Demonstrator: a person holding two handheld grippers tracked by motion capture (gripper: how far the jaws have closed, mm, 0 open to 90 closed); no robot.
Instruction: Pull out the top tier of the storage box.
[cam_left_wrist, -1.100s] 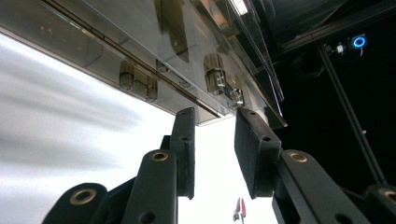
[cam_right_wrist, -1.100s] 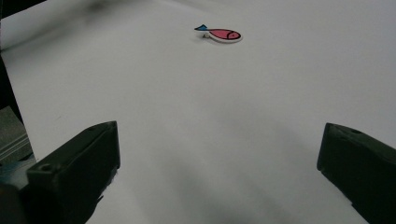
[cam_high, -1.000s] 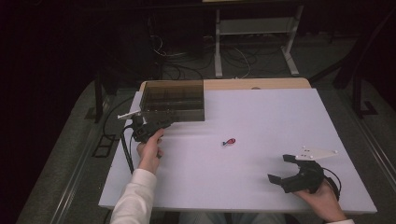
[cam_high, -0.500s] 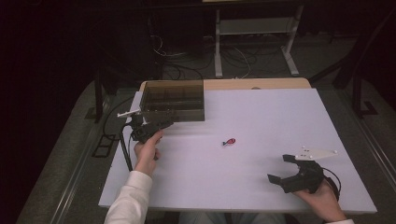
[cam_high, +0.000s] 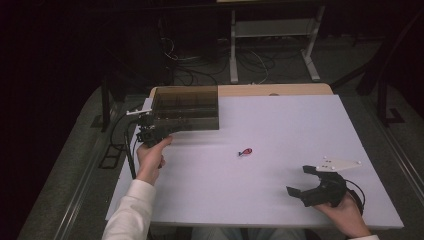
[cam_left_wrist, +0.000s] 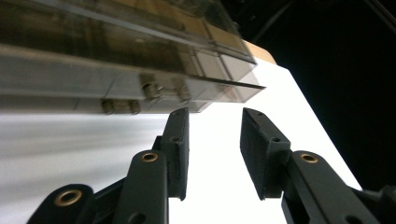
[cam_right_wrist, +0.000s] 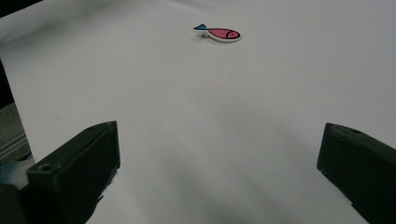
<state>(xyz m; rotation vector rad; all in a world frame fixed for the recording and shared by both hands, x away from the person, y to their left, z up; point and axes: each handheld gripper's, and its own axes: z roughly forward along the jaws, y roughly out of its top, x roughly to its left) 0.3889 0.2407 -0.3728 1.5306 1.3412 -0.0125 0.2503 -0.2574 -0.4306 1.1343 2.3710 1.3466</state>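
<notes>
Risk: left gripper (cam_left_wrist: 212, 140), jaws just opening and empty, clipping the clear box (cam_high: 186, 108) at table's (cam_high: 280, 125) far left, probably its lid; right gripper (cam_high: 316, 186) spread wide, fish tag (cam_right_wrist: 218, 32) mid-table.

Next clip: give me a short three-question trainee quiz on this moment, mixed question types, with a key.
1. True or false: the left gripper is clamped on the fish-shaped piece.
2. Multiple choice: where does the smoky clear box stand? A) at the table's near right corner B) at the far left of the white table C) on the floor
3. Short answer: how do the right gripper's jaws stand, and what lies between them?

Key
1. False. The fish lies alone mid-table. The left gripper's jaws have just been opening beside the box's front edge, with nothing between them.
2. B
3. Wide open, with bare table between them. The fish lies farther ahead.
</notes>
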